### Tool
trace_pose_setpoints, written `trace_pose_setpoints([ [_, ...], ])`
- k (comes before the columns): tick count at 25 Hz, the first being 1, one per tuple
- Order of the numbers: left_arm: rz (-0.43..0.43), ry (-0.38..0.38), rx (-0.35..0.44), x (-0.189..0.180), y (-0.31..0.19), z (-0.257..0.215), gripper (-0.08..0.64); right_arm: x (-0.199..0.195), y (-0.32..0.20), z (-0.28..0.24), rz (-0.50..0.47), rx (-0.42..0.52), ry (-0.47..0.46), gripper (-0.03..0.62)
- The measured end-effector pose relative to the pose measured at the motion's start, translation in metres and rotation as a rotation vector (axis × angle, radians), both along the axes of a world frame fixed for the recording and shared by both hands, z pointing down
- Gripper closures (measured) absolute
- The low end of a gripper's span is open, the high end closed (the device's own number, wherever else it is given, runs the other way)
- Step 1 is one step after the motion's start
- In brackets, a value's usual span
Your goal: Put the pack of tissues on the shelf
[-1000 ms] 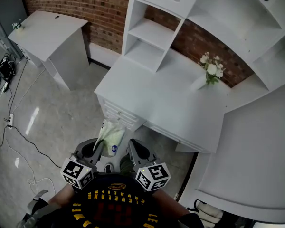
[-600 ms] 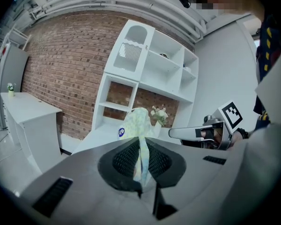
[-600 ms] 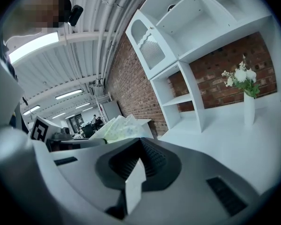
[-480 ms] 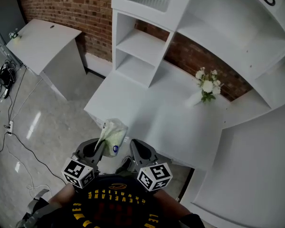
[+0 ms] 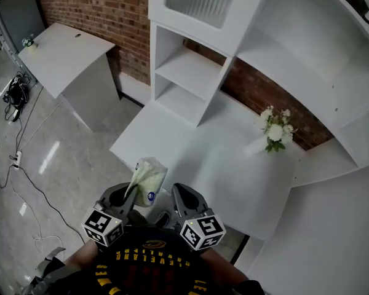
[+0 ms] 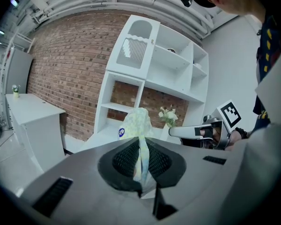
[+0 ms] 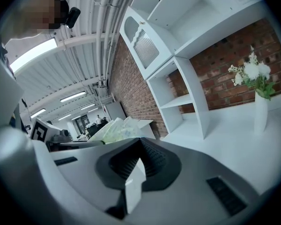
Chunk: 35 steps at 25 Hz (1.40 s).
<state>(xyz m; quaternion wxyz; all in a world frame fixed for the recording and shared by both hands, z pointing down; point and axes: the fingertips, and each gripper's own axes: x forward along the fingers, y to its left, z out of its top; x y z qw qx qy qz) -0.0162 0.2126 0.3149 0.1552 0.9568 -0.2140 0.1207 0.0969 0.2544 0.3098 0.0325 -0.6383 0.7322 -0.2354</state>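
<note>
Tissue pack [image 5: 146, 178] juts lengthwise forward from the clamped left gripper [image 5: 130, 195].

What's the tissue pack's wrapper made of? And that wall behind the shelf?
The pack of tissues looks like thin plastic film, slightly glossy, crinkled where pinched. The wall is red-brown brick, rough and matt, with pale mortar lines.

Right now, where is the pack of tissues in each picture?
Head view: pack of tissues low, just left of centre.
Left gripper view: the pack at centre, pinched between the jaws.
Right gripper view: the pack left of centre, beyond the jaws.
Shared landmark: the vase of white flowers, in all three.
</note>
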Motion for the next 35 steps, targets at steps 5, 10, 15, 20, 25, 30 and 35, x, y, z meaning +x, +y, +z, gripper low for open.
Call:
trace_pose_setpoints([
  [5,0.012,0.0,0.001,0.011,-0.015,0.002,0.543,0.007,-0.012,0.01,0.012,-0.025,-0.019,0.586],
  [10,0.064,-0.004,-0.035,0.022,-0.045,0.014,0.543,0.02,-0.037,0.013,0.071,-0.041,-0.012,0.586],
  [15,0.119,0.032,-0.04,0.037,-0.096,0.005,0.543,0.027,-0.076,0.007,0.14,-0.045,0.01,0.586],
  [20,0.197,0.033,-0.053,0.049,-0.136,0.008,0.543,0.028,-0.113,0.008,0.196,-0.059,0.024,0.586],
  [25,0.253,0.035,-0.074,0.055,-0.169,0.015,0.541,0.03,-0.14,0.012,0.257,-0.076,0.024,0.586],
  [30,0.277,0.028,-0.067,0.06,-0.201,0.024,0.541,0.035,-0.162,0.017,0.32,-0.08,0.027,0.586],
  [35,0.293,0.036,-0.075,0.074,-0.224,0.034,0.541,0.043,-0.185,0.015,0.35,-0.091,0.059,0.586],
])
